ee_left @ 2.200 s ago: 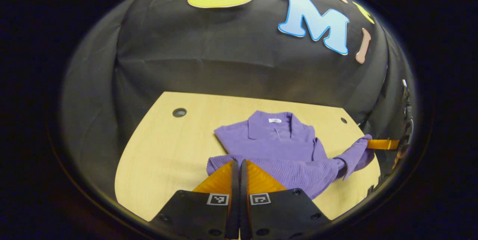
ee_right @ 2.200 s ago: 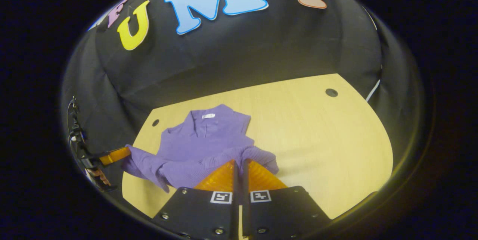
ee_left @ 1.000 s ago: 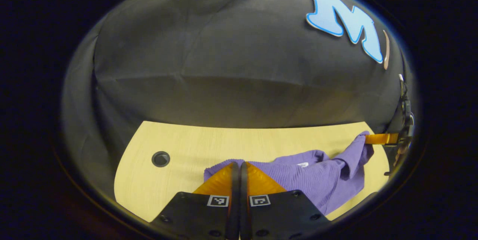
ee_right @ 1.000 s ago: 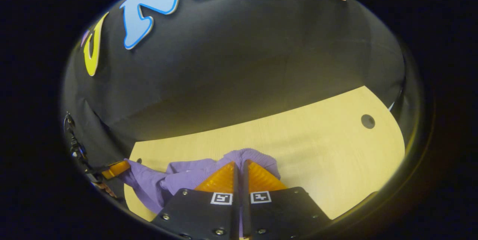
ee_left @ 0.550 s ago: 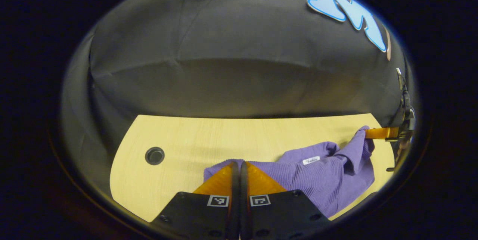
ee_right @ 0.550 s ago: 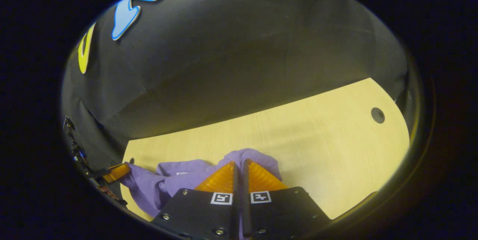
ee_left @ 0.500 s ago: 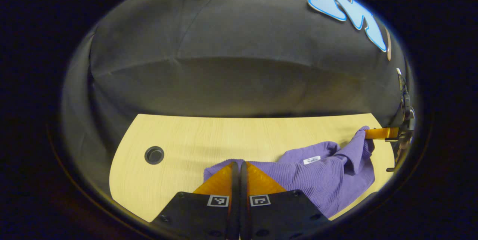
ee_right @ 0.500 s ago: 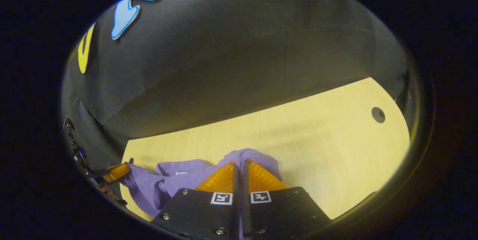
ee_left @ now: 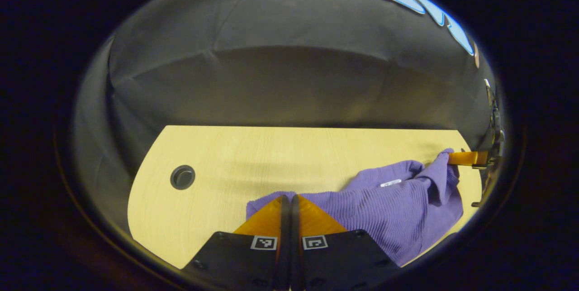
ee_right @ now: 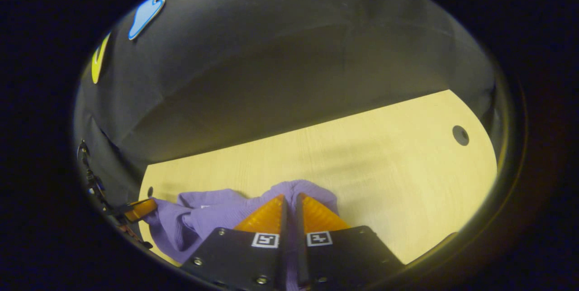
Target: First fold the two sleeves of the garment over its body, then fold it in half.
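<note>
Plenty of bare wooden table [ee_left: 235, 159] ahead of the left gripper [ee_left: 290, 200] up to the far edge under the black cloth wall [ee_left: 289, 78], with a round cable hole [ee_left: 182, 176] off to its left; likewise open tabletop right of the right gripper [ee_right: 289, 198], out to a second hole [ee_right: 460, 135] near the rim. Purple ribbed garment [ee_left: 398, 209] bunched and raised between the two tools, low over the near part of the table, white neck label [ee_left: 391, 183] showing. Each pair of fingers pressed together on a corner of the garment's fabric.
</note>
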`<state>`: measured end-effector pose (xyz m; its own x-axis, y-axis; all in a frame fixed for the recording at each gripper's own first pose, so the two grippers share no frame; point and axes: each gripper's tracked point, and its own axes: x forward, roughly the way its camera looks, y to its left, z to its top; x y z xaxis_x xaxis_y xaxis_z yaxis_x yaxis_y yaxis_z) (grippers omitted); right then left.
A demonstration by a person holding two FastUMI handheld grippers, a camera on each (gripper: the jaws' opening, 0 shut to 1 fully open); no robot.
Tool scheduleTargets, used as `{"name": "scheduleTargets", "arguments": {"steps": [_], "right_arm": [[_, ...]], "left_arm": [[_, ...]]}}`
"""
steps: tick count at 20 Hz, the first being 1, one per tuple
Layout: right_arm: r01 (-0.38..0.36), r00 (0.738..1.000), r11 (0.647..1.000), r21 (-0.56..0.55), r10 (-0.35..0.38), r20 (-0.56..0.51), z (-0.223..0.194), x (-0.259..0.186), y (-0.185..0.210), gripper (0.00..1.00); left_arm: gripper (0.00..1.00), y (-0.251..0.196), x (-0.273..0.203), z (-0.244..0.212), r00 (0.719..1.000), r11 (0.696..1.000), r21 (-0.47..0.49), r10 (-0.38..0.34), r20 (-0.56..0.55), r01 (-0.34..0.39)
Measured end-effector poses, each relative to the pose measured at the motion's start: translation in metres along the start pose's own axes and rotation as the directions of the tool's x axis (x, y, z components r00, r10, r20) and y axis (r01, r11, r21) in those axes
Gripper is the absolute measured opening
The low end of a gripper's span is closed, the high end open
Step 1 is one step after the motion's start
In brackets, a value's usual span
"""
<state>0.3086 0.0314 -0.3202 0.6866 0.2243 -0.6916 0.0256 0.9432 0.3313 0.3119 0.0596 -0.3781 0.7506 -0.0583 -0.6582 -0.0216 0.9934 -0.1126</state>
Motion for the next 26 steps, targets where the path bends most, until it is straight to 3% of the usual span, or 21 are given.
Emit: {"name": "scheduleTargets", "arguments": {"steps": [1,2,5,7,8,16,26], "right_arm": [[0.011,1.000,1.000,-0.008,-0.011,-0.001,-0.002,0.001,-0.004,0.11],[0.019,1.000,1.000,-0.024,-0.019,0.004,-0.002,-0.001,-0.007,0.07],[0.033,0.999,0.996,-0.078,-0.030,0.036,0.005,-0.016,-0.013,0.78],[0.052,0.996,0.993,-0.108,-0.044,0.076,0.009,-0.023,-0.009,0.99],[0.059,0.995,0.991,-0.118,-0.048,0.093,0.011,-0.024,-0.008,0.99],[0.028,0.987,0.994,-0.106,-0.011,0.159,-0.001,-0.093,0.003,0.99],[0.005,0.954,0.989,-0.146,0.039,0.297,0.006,-0.212,0.018,0.99]], "left_arm": [[0.10,0.000,-0.001,-0.004,1.000,1.000,0.004,0.002,-0.012,-0.002],[0.12,-0.001,-0.002,-0.006,1.000,1.000,0.002,0.006,-0.018,-0.006],[0.53,-0.010,-0.009,-0.006,0.999,0.998,-0.053,-0.035,-0.007,0.034],[0.80,-0.002,-0.017,0.002,1.000,0.999,-0.054,-0.005,0.028,0.006],[0.94,0.001,-0.023,0.010,0.998,0.999,-0.054,0.004,0.055,-0.001],[0.94,-0.004,-0.103,0.046,0.984,0.996,-0.089,-0.004,0.178,0.020],[0.94,-0.054,-0.224,0.051,0.959,0.997,-0.017,-0.070,0.275,0.077]]}}
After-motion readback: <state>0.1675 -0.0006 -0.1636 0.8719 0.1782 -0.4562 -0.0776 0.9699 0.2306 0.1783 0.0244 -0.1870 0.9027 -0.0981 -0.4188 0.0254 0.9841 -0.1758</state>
